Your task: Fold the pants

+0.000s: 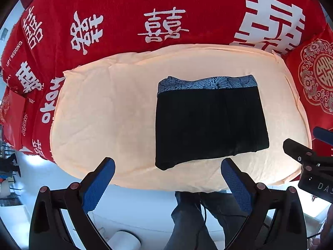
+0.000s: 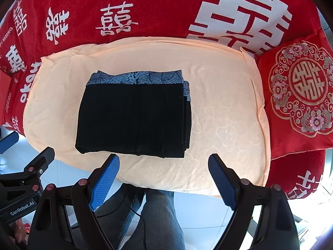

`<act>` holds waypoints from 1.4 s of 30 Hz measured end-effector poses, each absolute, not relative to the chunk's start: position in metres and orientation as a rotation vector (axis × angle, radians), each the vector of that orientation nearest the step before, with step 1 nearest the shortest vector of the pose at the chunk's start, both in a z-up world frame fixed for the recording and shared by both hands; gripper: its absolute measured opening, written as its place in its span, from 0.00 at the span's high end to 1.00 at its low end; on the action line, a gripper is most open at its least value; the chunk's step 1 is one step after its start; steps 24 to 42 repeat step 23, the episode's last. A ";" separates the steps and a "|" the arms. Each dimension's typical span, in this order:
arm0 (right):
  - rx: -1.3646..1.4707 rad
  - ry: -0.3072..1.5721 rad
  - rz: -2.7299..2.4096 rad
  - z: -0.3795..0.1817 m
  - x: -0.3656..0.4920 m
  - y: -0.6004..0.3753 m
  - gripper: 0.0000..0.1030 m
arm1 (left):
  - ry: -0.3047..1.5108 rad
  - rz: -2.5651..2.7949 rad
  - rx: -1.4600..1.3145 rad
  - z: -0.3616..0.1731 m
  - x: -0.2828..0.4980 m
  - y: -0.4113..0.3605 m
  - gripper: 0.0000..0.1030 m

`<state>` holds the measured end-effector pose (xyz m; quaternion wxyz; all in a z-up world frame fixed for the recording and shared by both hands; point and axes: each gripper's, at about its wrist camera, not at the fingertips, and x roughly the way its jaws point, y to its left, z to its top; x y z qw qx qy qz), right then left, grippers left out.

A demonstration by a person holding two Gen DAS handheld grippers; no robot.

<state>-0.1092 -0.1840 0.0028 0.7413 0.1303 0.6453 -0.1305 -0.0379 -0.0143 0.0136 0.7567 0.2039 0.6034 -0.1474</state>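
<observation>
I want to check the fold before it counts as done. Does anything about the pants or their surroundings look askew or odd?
Nothing much stands out. The black pants lie in a compact folded stack on the peach towel, patterned waistband at the far edge. The layers stick out slightly at the stack's right edge. Both the left gripper and right gripper are open, clear of it.

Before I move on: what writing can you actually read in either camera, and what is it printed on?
"GenRobot.AI": on the left gripper body, seen by the right camera.
"DAS", cut off at the frame edge: on the right gripper body, seen by the left camera.
"THE", rest cut off: red blanket, top edge.
"WEDDING", partly cropped: blanket edges.
Large white double-happiness characters: blanket, and one on the red cushion.
Pants: no text visible.
</observation>
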 end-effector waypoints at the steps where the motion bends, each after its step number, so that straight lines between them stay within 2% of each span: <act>1: 0.287 1.415 -0.284 0.003 -0.109 -0.184 0.13 | 1.315 -0.321 0.444 0.014 -0.038 -0.014 0.01; 42: 0.289 1.421 -0.282 0.001 -0.110 -0.188 0.13 | 1.324 -0.326 0.399 0.013 -0.041 -0.018 0.01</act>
